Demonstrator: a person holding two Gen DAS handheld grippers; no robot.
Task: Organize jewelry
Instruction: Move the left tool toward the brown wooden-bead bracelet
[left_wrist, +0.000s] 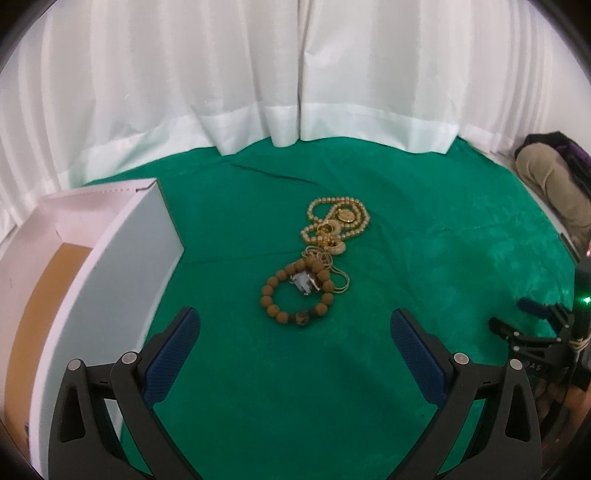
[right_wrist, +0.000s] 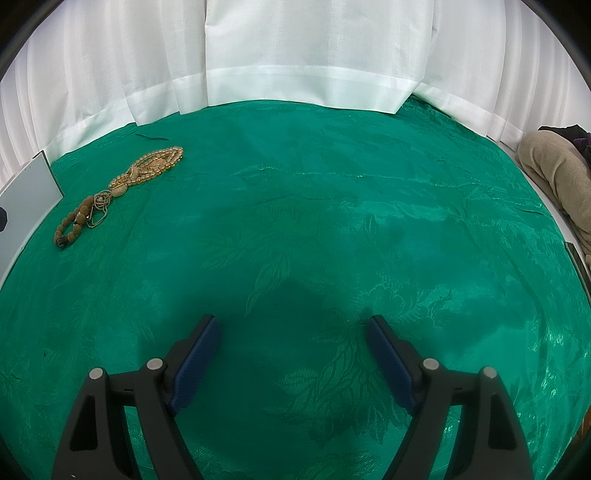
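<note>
Left claw (left_wrist: 295, 325) gapes (nothing gripped) before the bead bracelet (left_wrist: 295, 291).

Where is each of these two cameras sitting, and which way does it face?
Left wrist: on the left gripper, looking down along its open fingers at the jewelry pile and white box; the right gripper shows at the edge.
Right wrist: on the right gripper, open, facing bare green cloth.
Shared: jewelry pile, box, white curtain.
</note>
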